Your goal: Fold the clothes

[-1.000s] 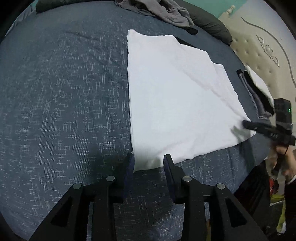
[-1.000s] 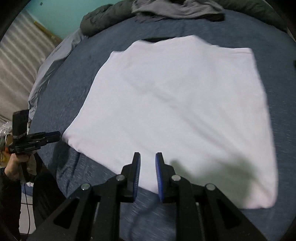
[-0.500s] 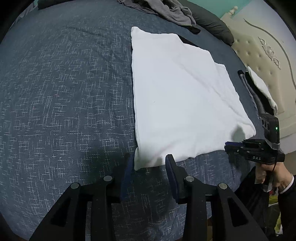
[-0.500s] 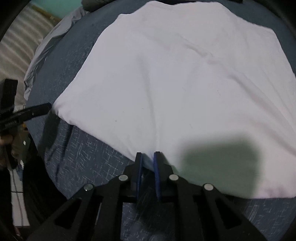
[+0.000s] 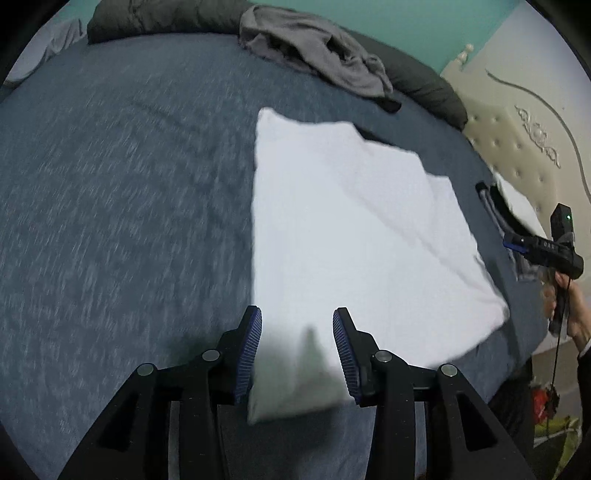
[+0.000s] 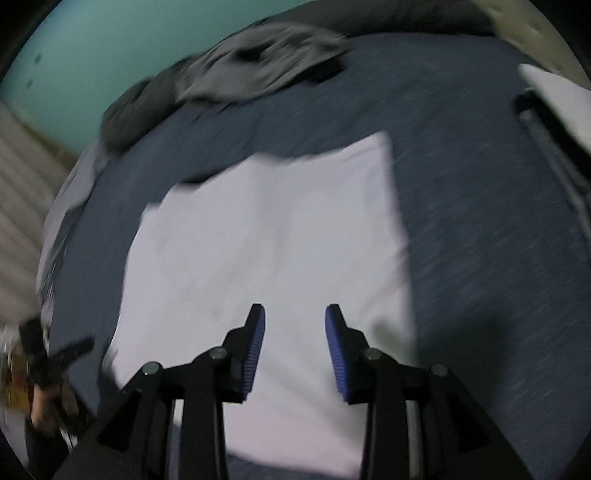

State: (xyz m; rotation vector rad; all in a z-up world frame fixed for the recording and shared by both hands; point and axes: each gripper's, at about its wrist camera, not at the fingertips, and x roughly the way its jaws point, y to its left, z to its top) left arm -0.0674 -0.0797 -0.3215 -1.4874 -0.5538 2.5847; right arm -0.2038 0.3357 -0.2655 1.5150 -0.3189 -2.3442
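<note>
A white folded garment (image 5: 351,229) lies flat on the dark blue bed (image 5: 110,221). My left gripper (image 5: 297,325) hangs over its near left corner, jaws opening. The corner lies between the blue pads (image 5: 251,347), which do not press on it. In the right wrist view the same garment (image 6: 277,240) fills the middle. My right gripper (image 6: 295,321) hovers over its near part, jaws opening and holding nothing. The left wrist view shows the right gripper (image 5: 513,243) in a hand, off the garment's right edge. The left gripper (image 6: 74,350) appears blurred at the right wrist view's lower left.
A heap of grey clothes (image 5: 317,51) and a dark rolled duvet (image 5: 166,18) lie at the far side of the bed. A small stack of folded clothes (image 5: 517,206) sits by the cream padded headboard (image 5: 524,147). The bed's near edge drops off at lower right.
The left gripper moved forward over the garment's near corner, its jaws wider. The right gripper went from nearly shut at the garment's near edge to jaws apart, and swung away to the right.
</note>
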